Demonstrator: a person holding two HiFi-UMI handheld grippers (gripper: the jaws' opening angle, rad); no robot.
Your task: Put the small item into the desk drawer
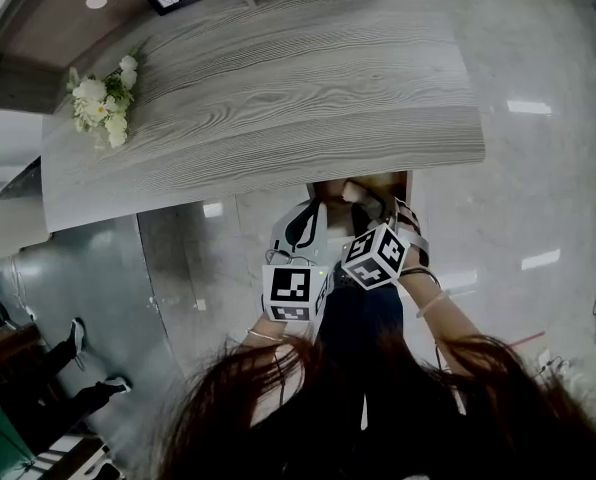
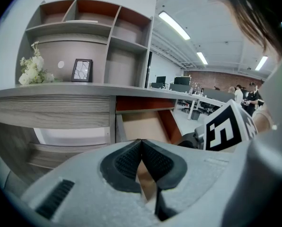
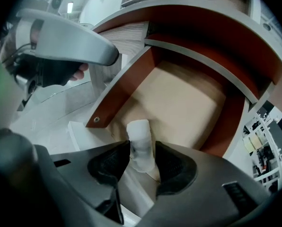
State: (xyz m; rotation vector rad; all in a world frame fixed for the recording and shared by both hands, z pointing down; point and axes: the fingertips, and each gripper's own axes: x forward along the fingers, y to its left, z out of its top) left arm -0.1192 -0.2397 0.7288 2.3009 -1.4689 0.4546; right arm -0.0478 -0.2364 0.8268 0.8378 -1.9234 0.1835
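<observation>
You have no words, brands or numbers to read here. The left cube (image 1: 296, 293) on your left gripper (image 2: 141, 143) and the right cube (image 1: 375, 256) on your right gripper (image 3: 142, 150) carry only black-and-white square marker patterns, not letters. The framed picture (image 2: 82, 70) on the desk (image 2: 51, 109) shows thin lines and no writing.

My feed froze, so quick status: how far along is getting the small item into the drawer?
Done: the drawer stands open. In hand: the small white item stands between the right gripper's wide jaws at the drawer's near end, seemingly being released. The left gripper is shut, empty. Left: confirm it rests inside, withdraw, perhaps close the drawer.
</observation>
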